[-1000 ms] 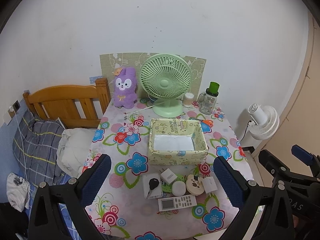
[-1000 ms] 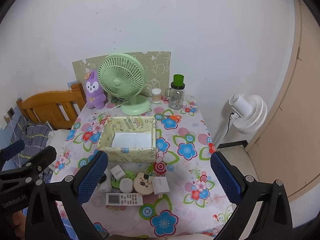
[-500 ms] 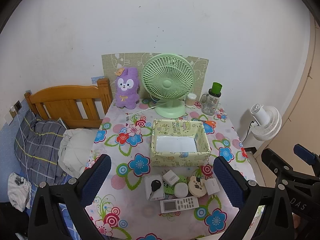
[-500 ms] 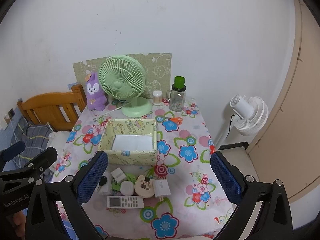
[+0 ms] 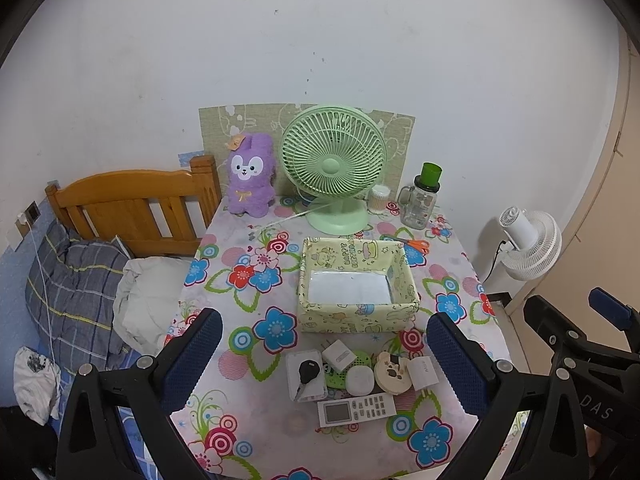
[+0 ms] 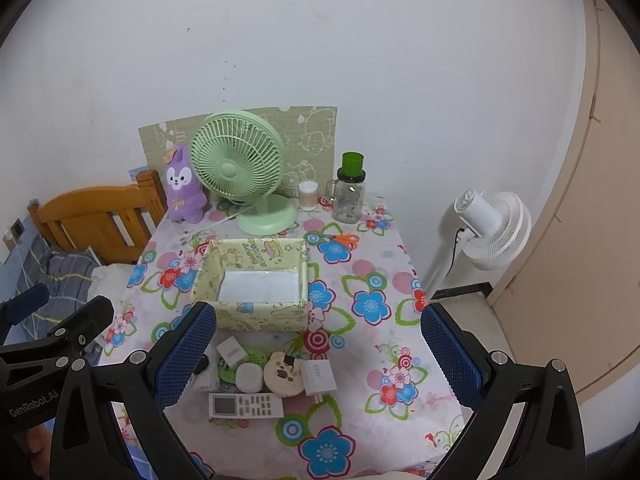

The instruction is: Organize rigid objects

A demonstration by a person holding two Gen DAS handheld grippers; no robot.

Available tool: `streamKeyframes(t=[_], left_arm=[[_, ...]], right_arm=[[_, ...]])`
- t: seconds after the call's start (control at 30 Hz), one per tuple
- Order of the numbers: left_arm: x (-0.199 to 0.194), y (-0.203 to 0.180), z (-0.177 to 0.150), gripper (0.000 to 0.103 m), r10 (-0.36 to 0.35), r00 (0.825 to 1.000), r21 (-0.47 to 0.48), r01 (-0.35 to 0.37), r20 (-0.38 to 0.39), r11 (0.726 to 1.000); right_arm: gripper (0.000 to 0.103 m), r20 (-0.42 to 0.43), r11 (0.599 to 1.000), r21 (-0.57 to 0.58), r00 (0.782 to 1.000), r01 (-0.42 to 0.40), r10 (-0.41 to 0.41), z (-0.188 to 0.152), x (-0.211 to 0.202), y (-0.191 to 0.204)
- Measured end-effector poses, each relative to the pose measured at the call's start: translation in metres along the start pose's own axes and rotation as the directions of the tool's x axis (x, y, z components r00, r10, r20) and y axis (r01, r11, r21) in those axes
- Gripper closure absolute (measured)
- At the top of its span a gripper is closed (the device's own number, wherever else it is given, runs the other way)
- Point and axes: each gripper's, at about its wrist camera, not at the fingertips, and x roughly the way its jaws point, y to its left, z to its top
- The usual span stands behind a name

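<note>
Both sets of jaws stand wide open, holding nothing, well above the desk (image 5: 248, 432). The remote control (image 6: 246, 405) lies crosswise ahead and below, nearer the left gripper (image 5: 324, 364) than the right gripper (image 6: 318, 354); the box (image 6: 256, 316) sits beyond.

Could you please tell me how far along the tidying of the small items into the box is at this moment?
Nothing looks done: the yellow box is empty. Nothing is in hand: left gripper and right gripper are open above the table edge. Left to sort: remote, car key, white charger and the other small items clustered before the box.
</note>
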Motion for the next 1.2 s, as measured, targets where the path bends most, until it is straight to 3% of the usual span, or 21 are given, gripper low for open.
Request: streamKeyframes(t=[0.43, 1.2], left_arm=[[0.015, 0.001, -0.006, 0.000, 0.018, 0.999, 0.021, -0.017, -0.028, 1.000], [0.094, 0.024, -0.040, 0.000, 0.056, 0.994, 0.087, -0.048, -0.091, 0.995]], right_arm=[[0.000, -0.025, 1.000, -0.015, 1.000, 0.006, -0.007, -0.002, 0.017, 0.007], [0.000, -0.160, 1.000, 0.013, 0.987, -0.009, 0.011, -0.044, 0.097, 0.009]])
